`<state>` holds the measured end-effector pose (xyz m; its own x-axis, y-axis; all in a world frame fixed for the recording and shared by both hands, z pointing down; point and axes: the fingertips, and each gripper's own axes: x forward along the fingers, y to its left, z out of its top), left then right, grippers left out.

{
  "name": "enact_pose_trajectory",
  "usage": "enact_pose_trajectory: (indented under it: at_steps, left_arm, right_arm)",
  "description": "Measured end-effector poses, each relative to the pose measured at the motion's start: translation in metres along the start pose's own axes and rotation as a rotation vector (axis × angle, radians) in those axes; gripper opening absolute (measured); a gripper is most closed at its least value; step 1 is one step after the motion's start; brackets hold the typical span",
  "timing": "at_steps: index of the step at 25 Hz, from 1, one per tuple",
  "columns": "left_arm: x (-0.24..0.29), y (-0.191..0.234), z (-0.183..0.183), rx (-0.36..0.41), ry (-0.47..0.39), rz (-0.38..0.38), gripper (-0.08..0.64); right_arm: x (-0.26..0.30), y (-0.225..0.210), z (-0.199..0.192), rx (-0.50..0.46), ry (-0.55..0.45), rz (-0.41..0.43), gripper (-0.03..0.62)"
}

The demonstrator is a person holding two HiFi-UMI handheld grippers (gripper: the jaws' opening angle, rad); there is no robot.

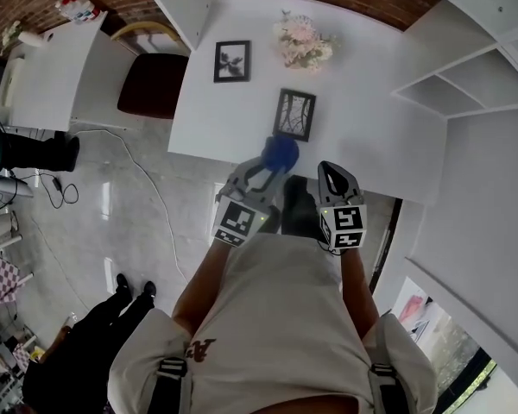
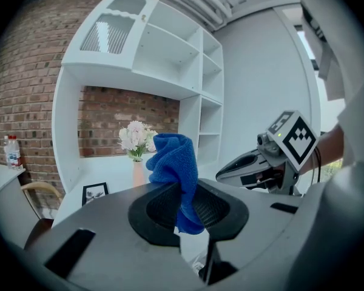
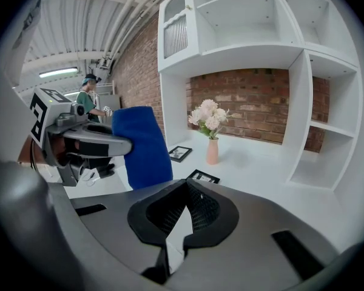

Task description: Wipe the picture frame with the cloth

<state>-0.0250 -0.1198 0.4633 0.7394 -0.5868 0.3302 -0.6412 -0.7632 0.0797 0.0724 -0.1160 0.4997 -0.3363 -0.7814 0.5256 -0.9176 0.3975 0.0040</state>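
Two black picture frames lie on the white table (image 1: 363,76): the nearer frame (image 1: 294,114) (image 3: 204,176) just beyond both grippers, the farther frame (image 1: 231,60) (image 3: 180,153) (image 2: 94,193) to the left. My left gripper (image 1: 272,164) (image 2: 183,202) is shut on a blue cloth (image 1: 281,151) (image 2: 173,162) (image 3: 142,147), held bunched above the table's near edge, just short of the nearer frame. Beside it on the right, my right gripper (image 1: 332,176) (image 3: 185,187) is shut with nothing between its jaws.
A vase of pale flowers (image 1: 304,41) (image 3: 210,129) stands behind the frames. White shelving (image 1: 466,76) borders the table on the right. A chair (image 1: 154,80) and a second white table (image 1: 56,67) are at the left. A person in dark clothes (image 1: 86,352) stands on the floor.
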Motion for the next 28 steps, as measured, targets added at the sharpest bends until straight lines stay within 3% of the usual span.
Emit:
enact_pose_trajectory:
  at_steps: [28]
  left_arm:
    - [0.077,0.022,-0.044,-0.05,0.126,0.045,0.051]
  right_arm:
    - [0.111,-0.024,-0.077,-0.032,0.2,0.13,-0.002]
